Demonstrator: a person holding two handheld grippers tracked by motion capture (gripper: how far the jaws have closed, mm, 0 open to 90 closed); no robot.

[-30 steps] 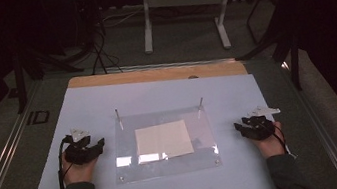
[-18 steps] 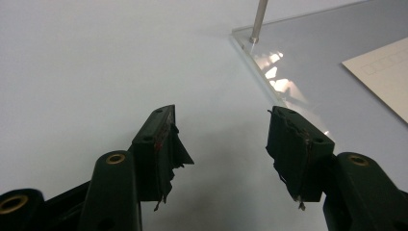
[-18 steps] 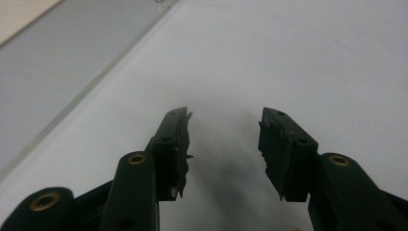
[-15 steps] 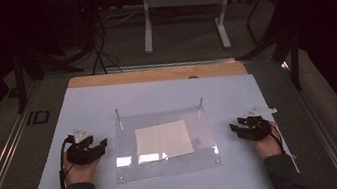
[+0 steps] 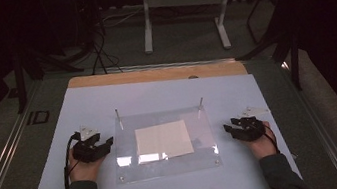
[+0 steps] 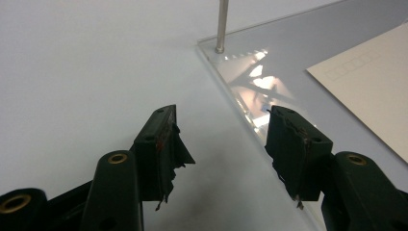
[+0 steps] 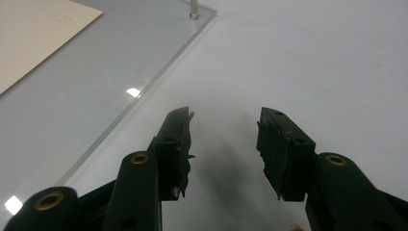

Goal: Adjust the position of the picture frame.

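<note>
A clear acrylic plate (image 5: 166, 163) lies in the middle of the white table (image 5: 156, 96), with a cream paper sheet (image 5: 163, 140) under or on it and two thin metal pins (image 5: 118, 118) at its far corners. My left gripper (image 5: 105, 143) rests just off the plate's left edge, open and empty; in the left gripper view (image 6: 221, 137) the plate edge (image 6: 240, 108) runs between its jaws and one pin (image 6: 222, 24) stands ahead. My right gripper (image 5: 229, 128) sits off the plate's right edge, open with nothing between its jaws (image 7: 223, 127).
The paper sheet (image 6: 365, 86) lies right of the left jaws, and left of the right jaws (image 7: 33, 33). A wooden strip (image 5: 153, 75) borders the table's far edge. Beyond it stand a white desk frame (image 5: 182, 16) and cables on the dark floor.
The right gripper has slid a little left toward the plate's right edge. The left gripper has stayed in place.
</note>
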